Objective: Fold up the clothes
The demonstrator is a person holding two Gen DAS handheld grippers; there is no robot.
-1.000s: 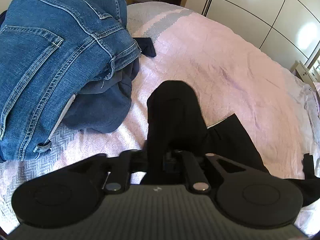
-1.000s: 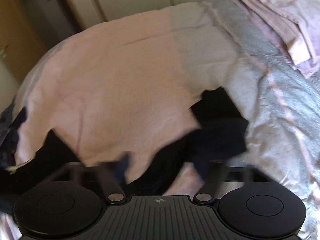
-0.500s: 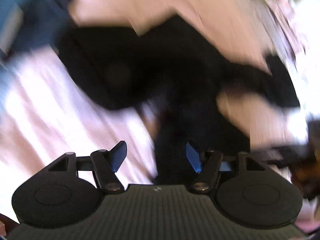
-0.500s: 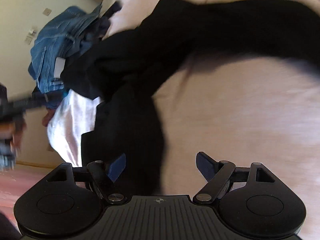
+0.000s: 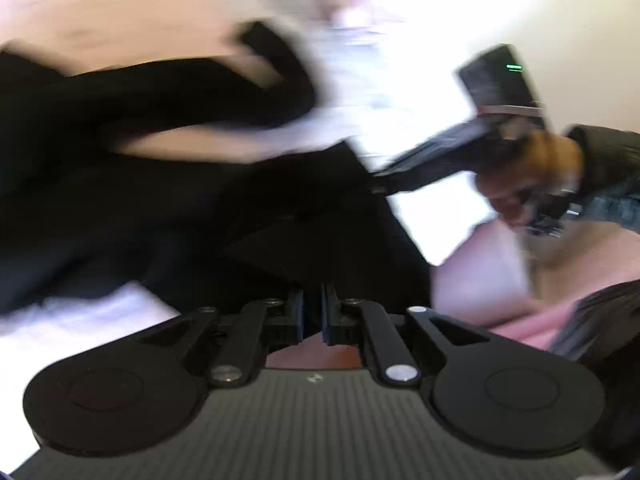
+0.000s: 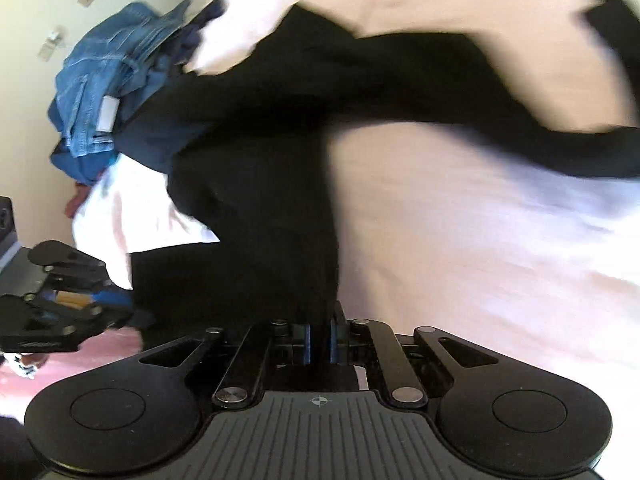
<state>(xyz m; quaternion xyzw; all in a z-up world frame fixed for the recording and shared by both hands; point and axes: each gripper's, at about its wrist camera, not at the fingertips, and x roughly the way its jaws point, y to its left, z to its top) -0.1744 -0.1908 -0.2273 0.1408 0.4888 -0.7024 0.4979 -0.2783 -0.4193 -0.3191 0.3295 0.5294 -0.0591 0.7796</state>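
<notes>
A black garment (image 5: 168,184) lies spread over the pink bed, blurred by motion; it also shows in the right wrist view (image 6: 272,168). My left gripper (image 5: 313,320) is shut on its near edge. My right gripper (image 6: 319,340) is shut on another part of the same edge. The right gripper and the hand holding it show at the right of the left wrist view (image 5: 460,148). The left gripper shows at the lower left of the right wrist view (image 6: 72,300).
The pink bedspread (image 6: 460,240) fills most of both views. A pile of blue jeans (image 6: 108,92) and dark clothes lies at the bed's far left corner by a cream wall (image 6: 36,20). The person's dark sleeve (image 5: 608,176) is at the right.
Both grippers were open half a second ago and have since shut on the black garment's edge. Both cameras swung round, and each gripper has come into the other's view.
</notes>
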